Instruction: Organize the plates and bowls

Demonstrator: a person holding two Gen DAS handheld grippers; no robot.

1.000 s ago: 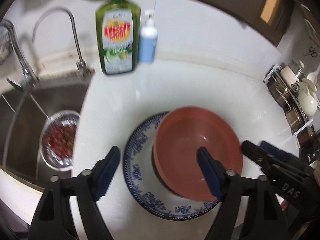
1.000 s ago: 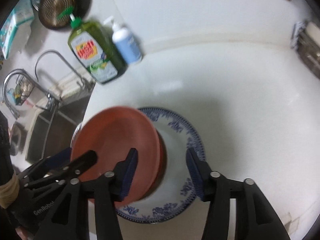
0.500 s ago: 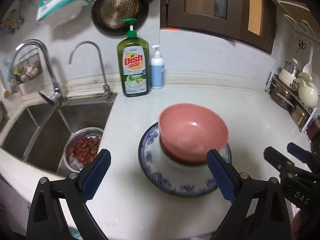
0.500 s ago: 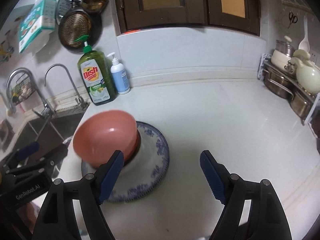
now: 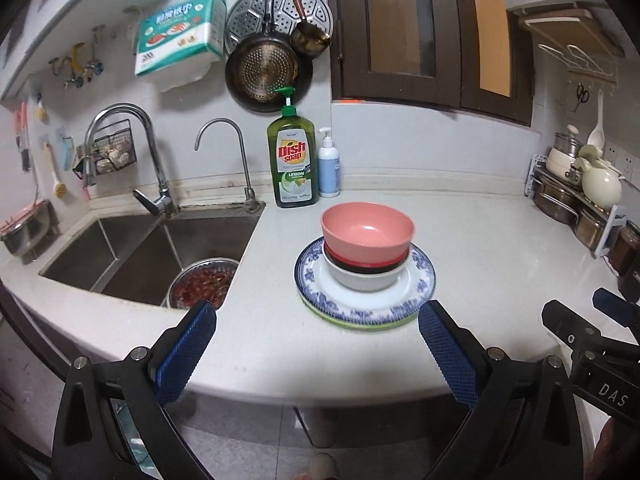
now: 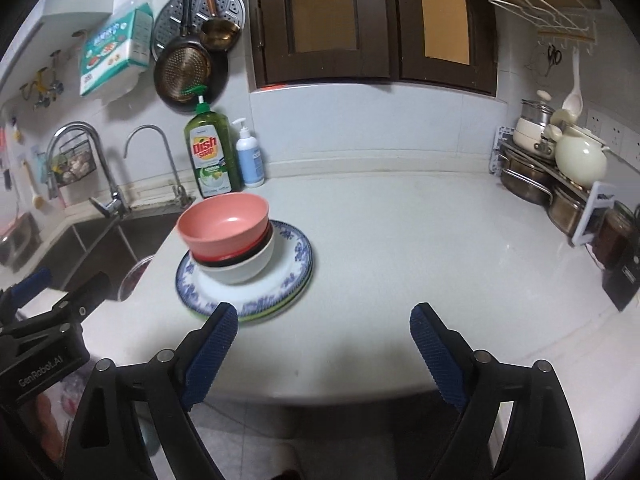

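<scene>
One white counter [image 5: 472,240]; sink [image 5: 132,248] at left.

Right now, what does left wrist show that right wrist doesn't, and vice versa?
Left wrist only: the metal bowl of red fruit sitting in the sink, seen clearly, and the right gripper at the frame's right edge.

Right wrist only: the left gripper at the frame's left edge, plus the dark box at the counter's far right.

Both: the pink bowl topping stacked bowls on the blue-patterned plate, and the dish soap bottle. Jaws on both grippers are opening, nothing between them.
</scene>
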